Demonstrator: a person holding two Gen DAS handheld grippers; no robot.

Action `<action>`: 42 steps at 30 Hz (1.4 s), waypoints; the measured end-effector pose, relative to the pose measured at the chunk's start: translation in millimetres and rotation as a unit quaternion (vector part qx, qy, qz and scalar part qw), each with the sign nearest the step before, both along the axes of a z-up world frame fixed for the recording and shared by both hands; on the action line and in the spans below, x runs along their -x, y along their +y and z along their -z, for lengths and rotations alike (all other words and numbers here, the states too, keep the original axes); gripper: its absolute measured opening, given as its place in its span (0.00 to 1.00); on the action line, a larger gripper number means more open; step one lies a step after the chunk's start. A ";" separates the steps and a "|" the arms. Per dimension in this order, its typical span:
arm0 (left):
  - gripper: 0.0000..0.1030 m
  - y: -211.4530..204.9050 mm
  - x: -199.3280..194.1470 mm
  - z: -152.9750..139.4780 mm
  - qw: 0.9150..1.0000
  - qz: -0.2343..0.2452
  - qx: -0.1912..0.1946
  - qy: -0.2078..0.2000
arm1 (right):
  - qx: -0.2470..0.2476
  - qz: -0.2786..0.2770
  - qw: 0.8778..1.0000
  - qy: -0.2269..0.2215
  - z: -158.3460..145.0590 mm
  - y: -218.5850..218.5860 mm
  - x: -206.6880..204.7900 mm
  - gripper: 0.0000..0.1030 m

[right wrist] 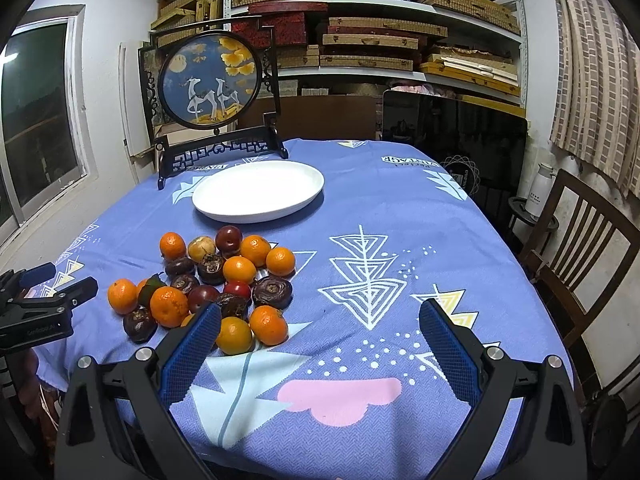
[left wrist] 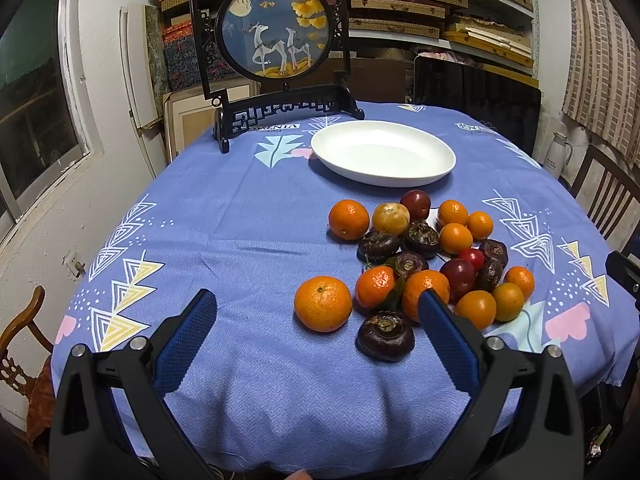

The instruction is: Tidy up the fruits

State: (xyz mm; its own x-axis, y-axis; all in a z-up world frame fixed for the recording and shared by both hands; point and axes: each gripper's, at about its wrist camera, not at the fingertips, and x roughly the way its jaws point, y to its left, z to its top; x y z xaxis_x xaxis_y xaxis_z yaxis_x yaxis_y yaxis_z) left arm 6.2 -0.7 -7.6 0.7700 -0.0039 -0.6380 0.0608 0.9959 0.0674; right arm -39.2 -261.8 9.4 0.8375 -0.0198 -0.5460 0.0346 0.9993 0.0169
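A pile of fruit lies on the blue tablecloth: several oranges (left wrist: 323,303), dark water chestnuts (left wrist: 385,335) and red plums (left wrist: 458,273). The pile also shows in the right wrist view (right wrist: 224,280). An empty white oval plate (left wrist: 383,152) sits behind the pile, also in the right wrist view (right wrist: 258,191). My left gripper (left wrist: 318,306) is open and empty, hovering at the near edge with the nearest orange between its fingers' lines. My right gripper (right wrist: 320,316) is open and empty, to the right of the pile above bare cloth.
A black-framed deer screen (left wrist: 276,36) stands at the table's far left. A dark monitor (right wrist: 456,136) leans behind the table. Wooden chairs stand at the right (right wrist: 580,240) and at the left (left wrist: 20,332). Shelves of boxes fill the back wall.
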 end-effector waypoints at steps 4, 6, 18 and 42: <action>0.96 -0.1 0.1 -0.1 1.000 0.000 0.000 0.000 | 0.000 0.000 1.000 0.000 0.1 0.2 0.5 0.96; 0.96 -0.4 0.2 0.0 1.000 -0.001 0.000 0.000 | 0.000 0.000 1.000 0.000 0.0 0.3 0.9 0.96; 0.96 0.0 0.4 0.8 1.000 0.000 0.000 0.002 | 0.000 -0.003 1.000 0.005 -0.1 1.4 0.9 0.96; 0.96 -0.6 0.8 1.4 1.000 0.000 0.000 0.004 | 0.007 -0.004 1.000 0.003 0.7 4.0 1.8 0.96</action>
